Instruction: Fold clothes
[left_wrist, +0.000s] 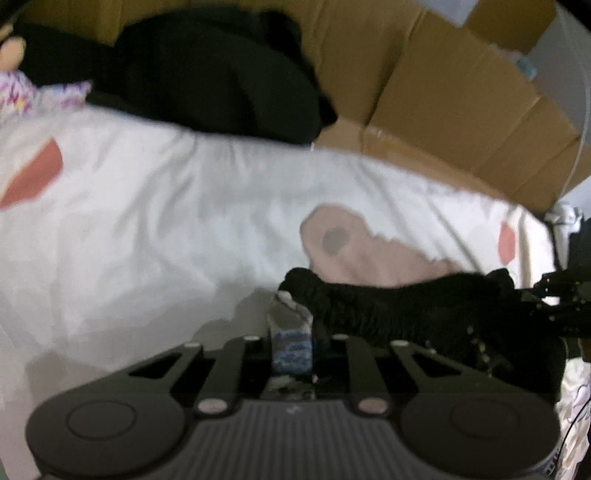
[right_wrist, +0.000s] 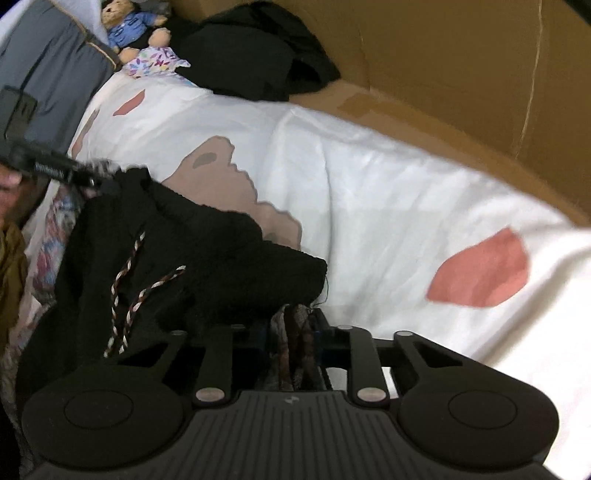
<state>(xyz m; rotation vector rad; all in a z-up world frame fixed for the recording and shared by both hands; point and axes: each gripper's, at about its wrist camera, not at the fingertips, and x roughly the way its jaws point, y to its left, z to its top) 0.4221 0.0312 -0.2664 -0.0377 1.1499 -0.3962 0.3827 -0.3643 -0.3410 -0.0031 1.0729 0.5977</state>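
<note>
Left wrist view is blurry, but you can see the left gripper (left_wrist: 291, 332) pinched nearly closed on a pale fabric tag at one corner of the black knit garment (left_wrist: 424, 306), which stretches off toward the right side of the picture. Right wrist view has the right gripper (right_wrist: 295, 332) clamped down narrow too, with bunched cloth and what looks like cord caught between its fingers at the garment's other end. So the garment, with its braided drawstrings (right_wrist: 125, 288), is hanging between the two grippers just over the white bed sheet (right_wrist: 369, 177), partly draped and still pretty rumpled.

My read: folding on this piece has barely started. It's picked up by two points but not spread flat, no crease made yet. There's also a black pile (right_wrist: 251, 51) at the far end of the bed by the cardboard boxes (left_wrist: 461, 92) and the teddy bear (right_wrist: 129, 26), which looks unfolded, so probably more to do.
</note>
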